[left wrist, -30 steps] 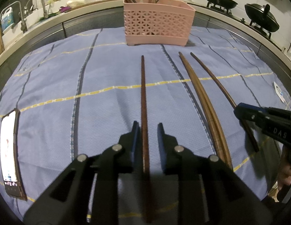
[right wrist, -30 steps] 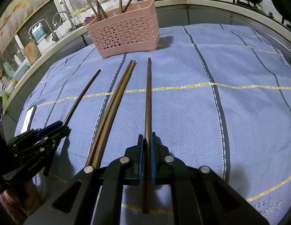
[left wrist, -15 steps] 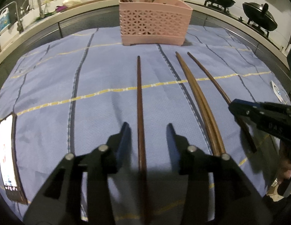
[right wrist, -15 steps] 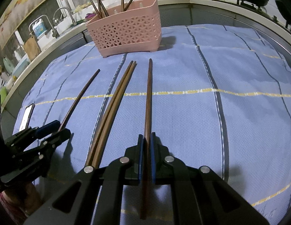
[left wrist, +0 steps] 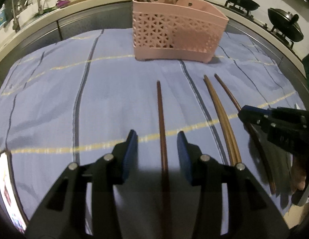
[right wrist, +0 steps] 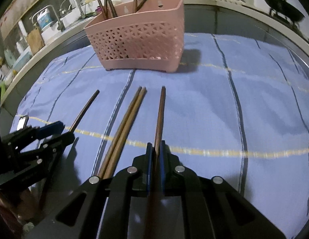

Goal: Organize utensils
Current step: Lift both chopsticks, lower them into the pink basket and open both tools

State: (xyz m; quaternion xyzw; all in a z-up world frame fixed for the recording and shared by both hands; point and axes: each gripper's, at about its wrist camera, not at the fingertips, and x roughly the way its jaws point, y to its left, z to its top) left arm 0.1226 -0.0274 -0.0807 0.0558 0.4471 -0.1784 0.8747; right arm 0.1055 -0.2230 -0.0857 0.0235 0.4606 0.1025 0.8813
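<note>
Holding one dark chopstick point(right wrist: 160, 117) in your right gripper point(right wrist: 155, 159), jaws clamped narrow on its near end, tip aimed at the pink basket point(right wrist: 138, 45) at the far side of the blue striped cloth point(right wrist: 254, 99) on the surface. Your left gripper point(left wrist: 157, 153) has a second dark chopstick point(left wrist: 160, 119) running between its jaws, which are closing from partway apart; the blue pads point(left wrist: 130, 151) aren't touching it yet. A lighter brown pair point(left wrist: 220, 117) lies flat, touching side by side, between the two grippers. My read on handling: these are light, stiff, thin and smooth, so they'll pivot or slide in the pads if you pinch off-centre. You've taken them near the thick end, which leaves a long lever out front; expect the tip to droop or swing, so keep the pinch square and move slow near the basket rim. The basket already has several chopsticks standing in at least two compartments, so aim for a gap. Hard to tell: whether either stick is off the cloth, since the near ends vanish under the gripper bodies in shadow. Basket dividers and bottom are hidden behind the lattice wall. Both views are motion-blurred, the left one more. A phone point(left wrist: 5, 189) is cut off at the left edge.
</note>
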